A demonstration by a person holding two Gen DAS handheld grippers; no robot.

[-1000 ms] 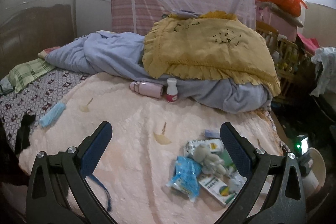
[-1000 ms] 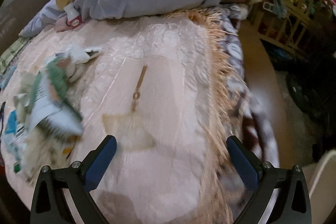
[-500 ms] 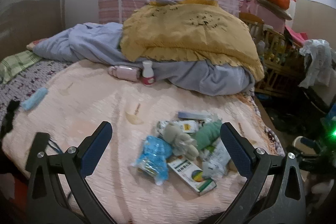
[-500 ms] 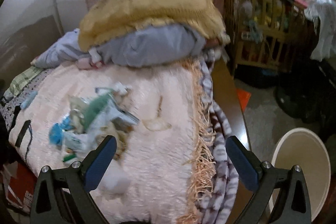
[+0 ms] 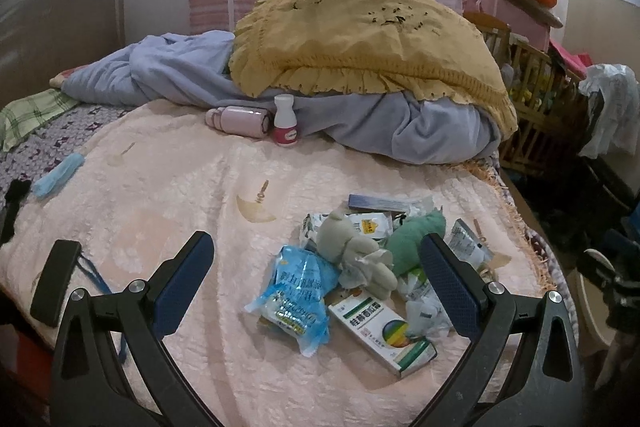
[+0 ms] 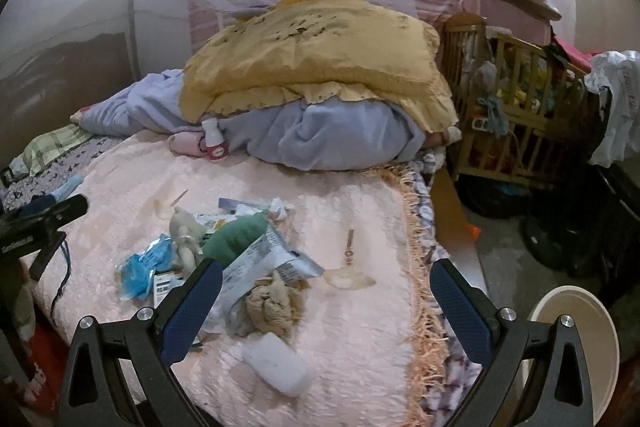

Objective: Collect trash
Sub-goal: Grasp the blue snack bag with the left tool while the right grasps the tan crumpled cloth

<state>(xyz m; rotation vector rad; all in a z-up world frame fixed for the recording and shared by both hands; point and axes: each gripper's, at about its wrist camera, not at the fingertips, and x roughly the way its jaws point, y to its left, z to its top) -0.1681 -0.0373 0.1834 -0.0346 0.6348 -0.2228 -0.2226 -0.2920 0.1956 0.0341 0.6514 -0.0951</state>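
Bed (image 5: 168, 187), pink quilted cover: trash heap (image 5: 372, 267) of wrappers, tissue wads and a medicine box (image 5: 380, 331), long axis running down-right. Left claw (image 5: 316, 291), released, hovers just short of the heap, nearest; right claw (image 6: 326, 307), released, empty, beside the white bottle (image 6: 276, 363). Bin (image 6: 576, 343) on floor, right. Since a second ago both views have swung onto the heap
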